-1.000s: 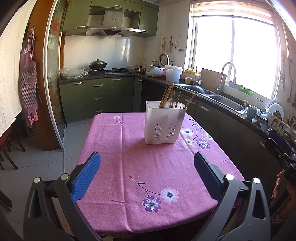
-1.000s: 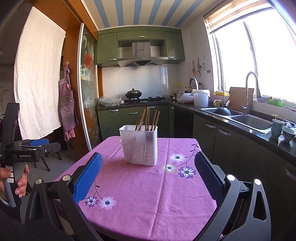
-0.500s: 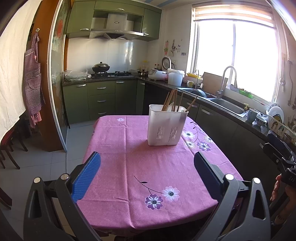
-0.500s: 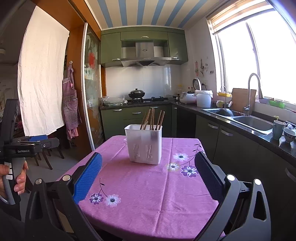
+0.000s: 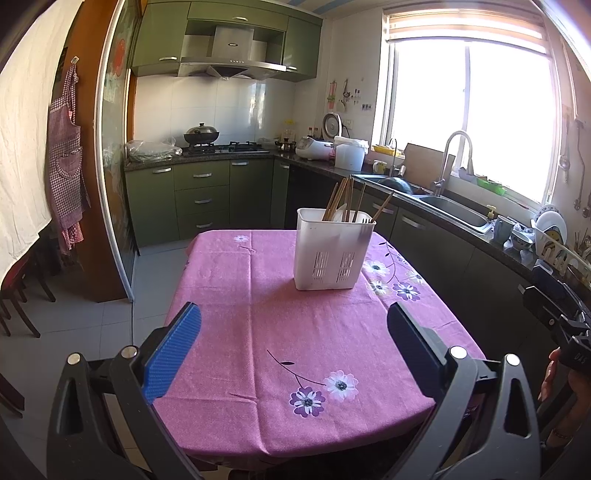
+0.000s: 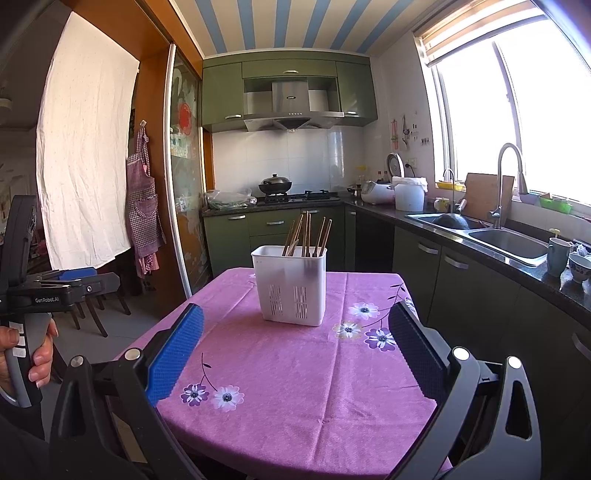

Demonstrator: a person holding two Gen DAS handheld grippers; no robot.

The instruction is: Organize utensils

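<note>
Upright white caddy [image 5: 332, 251] with chopsticks [image 5: 338, 199]

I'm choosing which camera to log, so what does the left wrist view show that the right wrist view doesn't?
Only the left wrist view shows the dish rack with plates on the counter, a fork tip in the holder, and the right gripper's body at its right edge. Only the right wrist view shows the striped ceiling and the hand holding the left gripper. Both show the white utensil holder with chopsticks on the pink tablecloth, sink, and stove.
</note>
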